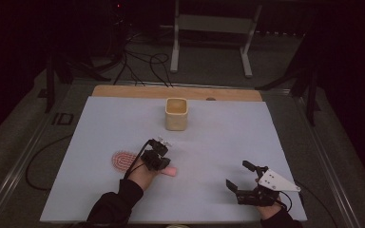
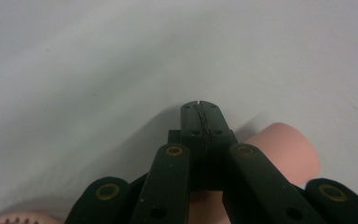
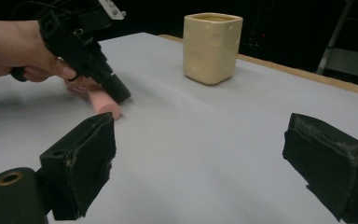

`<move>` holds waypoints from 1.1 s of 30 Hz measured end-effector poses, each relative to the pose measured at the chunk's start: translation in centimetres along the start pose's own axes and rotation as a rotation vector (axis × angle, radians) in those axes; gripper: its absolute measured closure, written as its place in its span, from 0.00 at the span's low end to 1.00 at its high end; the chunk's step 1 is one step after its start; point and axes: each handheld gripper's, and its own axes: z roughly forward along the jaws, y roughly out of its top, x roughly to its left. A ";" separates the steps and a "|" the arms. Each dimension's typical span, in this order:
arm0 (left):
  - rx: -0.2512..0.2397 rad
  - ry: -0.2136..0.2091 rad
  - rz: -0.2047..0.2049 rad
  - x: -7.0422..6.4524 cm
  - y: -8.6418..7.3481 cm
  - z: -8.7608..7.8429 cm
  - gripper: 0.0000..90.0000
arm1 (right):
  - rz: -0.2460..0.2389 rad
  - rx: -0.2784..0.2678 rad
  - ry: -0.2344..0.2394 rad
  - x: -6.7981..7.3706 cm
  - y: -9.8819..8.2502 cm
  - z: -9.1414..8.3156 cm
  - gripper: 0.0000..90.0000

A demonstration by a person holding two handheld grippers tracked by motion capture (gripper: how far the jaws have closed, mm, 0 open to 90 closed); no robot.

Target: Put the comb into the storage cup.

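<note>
A pink hairbrush (image 1: 122,160) lies on the pale sheet left of centre, its round bristled head to the left and its handle end (image 1: 171,172) pointing right. My left gripper (image 1: 160,161) sits low over the handle, jaws pressed together; in the left gripper view the shut tips (image 2: 199,109) rest ahead of the pink handle (image 2: 286,149), which passes beneath them. From the right gripper view, the left gripper (image 3: 119,93) slants down beside the handle end (image 3: 105,106). My right gripper (image 1: 239,175) stands open near the front right, nothing between its pads (image 3: 86,158).
A cream square cup (image 1: 176,114) stands upright at the back centre of the sheet, also in the right gripper view (image 3: 212,46). A wooden table edge (image 1: 171,91) runs behind it. Cables and a metal stand (image 1: 176,42) are on the floor beyond.
</note>
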 end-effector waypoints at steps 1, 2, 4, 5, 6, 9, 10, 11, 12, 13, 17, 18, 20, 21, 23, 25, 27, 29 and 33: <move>0.000 -0.004 0.004 -0.2 -0.3 -0.2 1.00 | 0.003 -0.001 0.003 0.0 0.0 0.0 0.10; 0.000 -0.004 0.004 -0.2 -0.3 -0.2 1.00 | 0.003 -0.001 0.003 0.0 0.0 0.0 0.10; 0.003 -0.010 0.010 -0.4 -0.6 -0.4 1.00 | 0.000 0.001 0.003 0.0 0.0 0.0 0.10; 0.003 -0.010 0.010 -0.4 -0.6 -0.4 1.00 | -0.001 0.003 0.000 0.0 0.0 0.0 0.10; 0.009 -0.009 0.022 -0.7 -0.8 -0.6 1.00 | 0.002 0.002 -0.001 0.0 0.0 0.0 0.10; 0.010 -0.008 0.040 -1.1 -1.3 -1.0 1.00 | 0.002 0.003 0.002 0.0 0.0 0.1 0.10; 0.007 -0.011 0.043 -1.3 -1.4 -1.1 1.00 | 0.002 0.003 0.002 0.0 0.0 0.1 0.10; 0.008 -0.015 0.049 -1.3 -1.5 -1.2 1.00 | -0.001 0.003 -0.001 0.0 0.0 0.0 0.10; 0.008 -0.027 0.053 -1.5 -1.8 -1.5 1.00 | 0.002 0.002 -0.001 0.0 0.0 0.0 0.10; 0.008 -0.027 0.053 -1.5 -1.8 -1.5 1.00 | 0.002 0.002 -0.001 0.0 0.0 0.0 0.10; 0.019 -0.032 0.071 -1.9 -2.4 -1.9 1.00 | 0.000 0.003 -0.001 0.0 0.0 0.0 0.10; 0.019 -0.032 0.071 -1.9 -2.4 -1.9 1.00 | 0.002 0.003 0.000 0.0 0.0 0.0 0.10; 0.025 -0.039 0.075 -1.9 -2.6 -2.1 1.00 | 0.002 0.004 0.002 0.0 0.0 0.1 0.10; 0.025 -0.039 0.078 -1.9 -2.7 -2.1 1.00 | 0.002 0.004 0.002 0.0 0.0 0.1 0.10; 0.035 -0.054 0.075 -1.9 -3.2 -2.4 1.00 | 0.001 0.001 -0.001 0.1 0.1 -0.1 0.10; 0.037 -0.054 0.074 -1.9 -3.4 -2.5 1.00 | 0.005 0.000 0.000 0.0 0.0 0.0 0.10; 0.042 -0.055 0.080 -1.9 -3.7 -2.8 1.00 | 0.005 0.001 -0.002 0.0 0.0 0.0 0.10; 0.050 -0.050 0.085 -1.9 -4.1 -3.1 1.00 | 0.005 0.002 -0.003 0.0 0.0 -0.1 0.10; 0.063 -0.043 0.086 -1.6 -5.1 -3.8 1.00 | 0.006 0.002 -0.003 0.1 0.0 0.0 0.10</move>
